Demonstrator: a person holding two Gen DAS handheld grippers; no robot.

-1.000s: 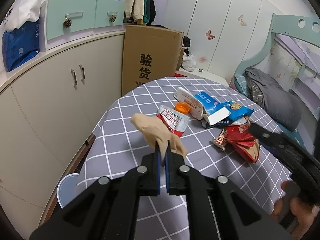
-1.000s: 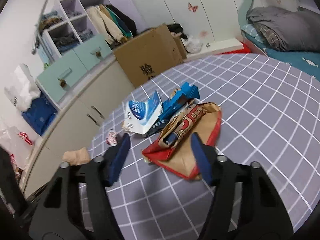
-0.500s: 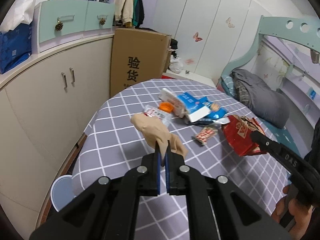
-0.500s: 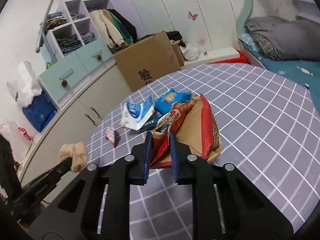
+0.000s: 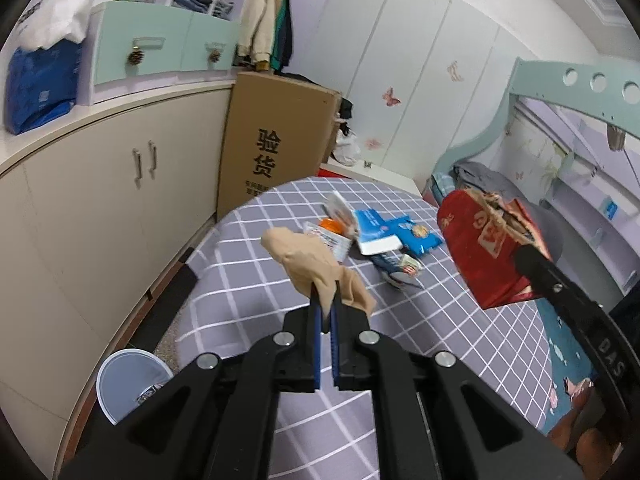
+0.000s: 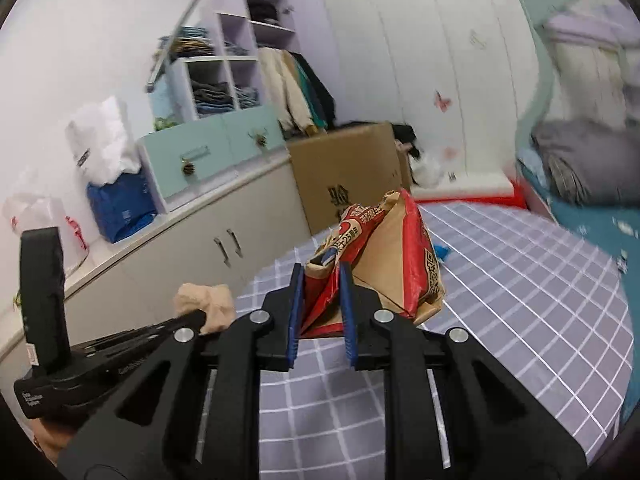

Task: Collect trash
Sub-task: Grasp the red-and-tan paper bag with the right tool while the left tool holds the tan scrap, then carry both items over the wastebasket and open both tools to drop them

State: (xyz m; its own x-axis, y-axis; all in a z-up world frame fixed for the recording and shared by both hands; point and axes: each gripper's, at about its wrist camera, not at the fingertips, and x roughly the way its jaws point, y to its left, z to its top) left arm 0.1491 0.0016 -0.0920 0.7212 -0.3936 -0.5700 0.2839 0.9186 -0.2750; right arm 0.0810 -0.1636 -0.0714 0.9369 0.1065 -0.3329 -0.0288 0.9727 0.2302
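Note:
My left gripper [image 5: 325, 298] is shut on a crumpled tan wad [image 5: 310, 262] and holds it above the grey checked table [image 5: 248, 280]; the wad also shows in the right wrist view [image 6: 206, 304]. My right gripper [image 6: 320, 280] is shut on a red and brown paper bag [image 6: 384, 256], lifted off the table; the bag also shows at the right of the left wrist view [image 5: 484, 248]. More trash lies on the table: a blue and white packet [image 5: 384, 234], a small wrapper [image 5: 406, 266], an orange cap [image 5: 330, 225].
A pale blue bin [image 5: 128, 380] stands on the floor left of the table. A tall cardboard box [image 5: 276, 148] stands behind the table. Cabinets [image 5: 100, 208] run along the left. A bed [image 5: 560, 216] is at the right.
My right gripper closed on the red paper bag and lifted it off the table. My left gripper has kept the tan wad and risen, swinging left so the bin shows below.

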